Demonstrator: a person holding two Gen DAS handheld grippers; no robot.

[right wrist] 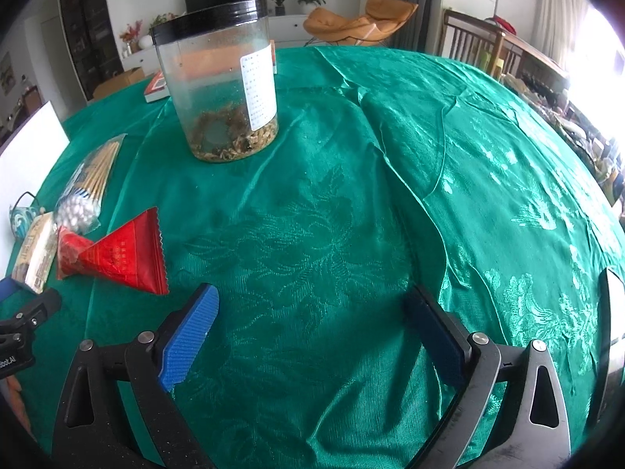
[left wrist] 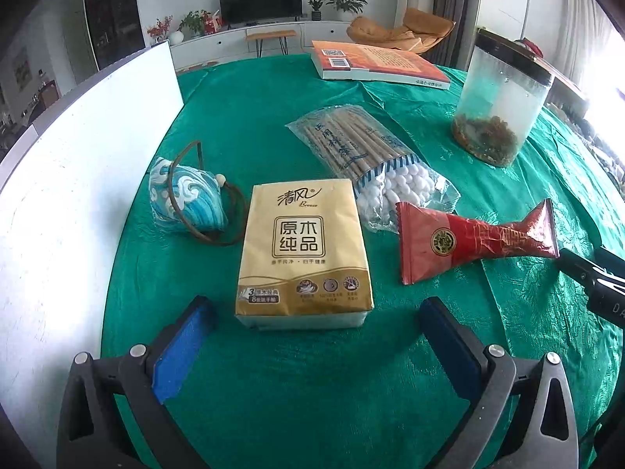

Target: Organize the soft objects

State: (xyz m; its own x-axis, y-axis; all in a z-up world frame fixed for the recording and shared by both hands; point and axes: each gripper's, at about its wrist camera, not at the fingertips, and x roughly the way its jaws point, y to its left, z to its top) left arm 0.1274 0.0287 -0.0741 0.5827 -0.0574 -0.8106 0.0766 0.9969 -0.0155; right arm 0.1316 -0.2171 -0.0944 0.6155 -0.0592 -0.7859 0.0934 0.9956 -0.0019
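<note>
Green-clothed tabletop (left wrist: 273,125) fills both views. White board (left wrist: 78,156) stands along left edge of left wrist view. Orange book (left wrist: 375,64) lies upper centre, lidded clear jar (left wrist: 504,97) upper right. Gold tissue pack (left wrist: 304,254) lies centre frame, cotton swab bag (left wrist: 371,156) just above it, red snack packet (left wrist: 468,238) to right, blue wave-print pouch (left wrist: 183,199) to left. Left gripper (left wrist: 312,336) wide open, empty, just below tissue pack. Right gripper (right wrist: 312,328) wide open, empty, over bare cloth.

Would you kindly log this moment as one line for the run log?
left hand-held gripper: open, before tissue pack | right hand-held gripper: open, empty, over cloth | jar: upright
</note>
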